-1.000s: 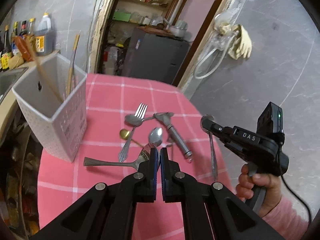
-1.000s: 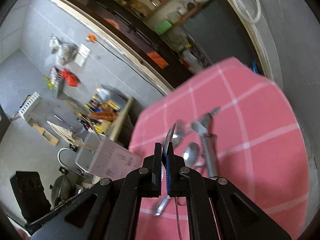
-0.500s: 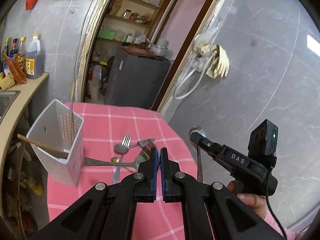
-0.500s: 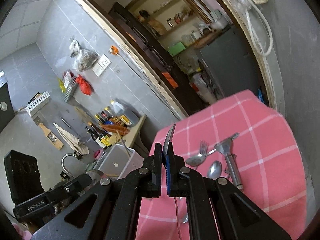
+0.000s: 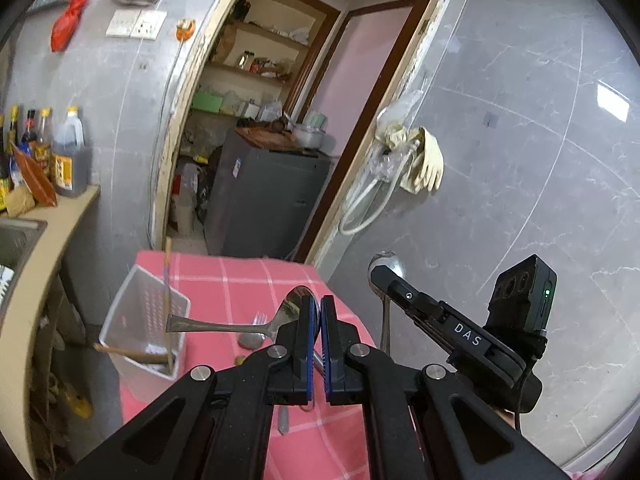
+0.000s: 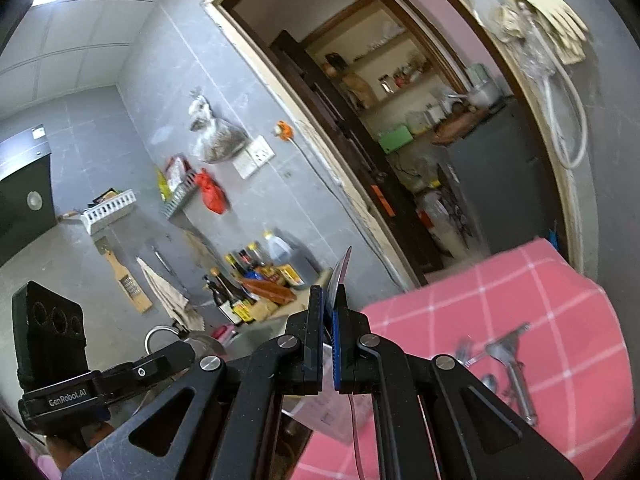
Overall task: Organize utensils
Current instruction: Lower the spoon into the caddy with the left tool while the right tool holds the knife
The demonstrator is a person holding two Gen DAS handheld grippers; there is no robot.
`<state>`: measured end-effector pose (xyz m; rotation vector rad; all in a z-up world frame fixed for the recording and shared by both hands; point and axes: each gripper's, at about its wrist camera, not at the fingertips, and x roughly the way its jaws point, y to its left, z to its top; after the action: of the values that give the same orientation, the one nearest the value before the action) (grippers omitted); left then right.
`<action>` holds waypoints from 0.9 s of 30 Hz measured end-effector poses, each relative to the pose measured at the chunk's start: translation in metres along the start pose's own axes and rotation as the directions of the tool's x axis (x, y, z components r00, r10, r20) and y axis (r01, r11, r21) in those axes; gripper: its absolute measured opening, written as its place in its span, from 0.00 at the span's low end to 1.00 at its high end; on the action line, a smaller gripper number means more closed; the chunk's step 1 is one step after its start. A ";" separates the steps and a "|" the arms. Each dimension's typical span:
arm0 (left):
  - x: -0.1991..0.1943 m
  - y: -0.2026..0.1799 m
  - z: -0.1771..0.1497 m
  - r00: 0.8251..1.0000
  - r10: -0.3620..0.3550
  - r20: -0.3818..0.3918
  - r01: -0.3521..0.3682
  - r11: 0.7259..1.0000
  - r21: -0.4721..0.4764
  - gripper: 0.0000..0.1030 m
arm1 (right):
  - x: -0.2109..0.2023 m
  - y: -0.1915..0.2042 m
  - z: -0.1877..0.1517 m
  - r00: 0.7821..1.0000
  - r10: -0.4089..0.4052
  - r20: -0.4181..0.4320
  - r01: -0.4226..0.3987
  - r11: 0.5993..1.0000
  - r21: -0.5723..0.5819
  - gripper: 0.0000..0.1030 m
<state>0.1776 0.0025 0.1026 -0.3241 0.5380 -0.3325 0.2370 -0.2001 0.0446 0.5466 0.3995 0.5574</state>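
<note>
Carrying both loads toward the white utensil holder (image 5: 144,332) is the step I judge to be in hand, so I start from the big picture: the pink checked worktop (image 5: 240,280) with the holder standing at its left edge, next to the sink counter. Several pieces lie loose on the cloth, among them a fork (image 6: 463,350) and a metal tool (image 6: 516,376).

My left tongs (image 5: 316,316) are pressed together on a spoon (image 5: 224,325) at its bowl, the handle sticking out level toward the holder. My right tongs (image 6: 329,312) are pinching a second spoon (image 5: 386,268), whose bowl stands up above the pads and whose thin handle hangs below.

For a clean drop I would bring one at a time over the holder's open top, tip the handle downward, and only then loosen the pinch. Chopsticks (image 5: 166,292) already lean inside, so I would aim for the free corner. A bowl-end grip is slippery; I would avoid swinging.
</note>
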 end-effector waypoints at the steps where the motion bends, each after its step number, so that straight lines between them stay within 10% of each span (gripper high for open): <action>1: -0.003 0.001 0.003 1.000 0.003 0.010 -0.003 1.000 0.002 0.03 | 0.004 0.005 0.002 1.000 0.010 0.006 -0.010 1.000 -0.005 0.04; 27: -0.021 0.062 0.051 0.989 0.046 0.144 -0.037 0.997 -0.062 0.03 | 0.081 0.072 0.004 0.981 0.186 0.060 -0.184 0.982 -0.028 0.04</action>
<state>0.2019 0.0774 0.1297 -0.3908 0.4116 -0.2510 0.2739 -0.1025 0.0731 0.5814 0.2840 0.7211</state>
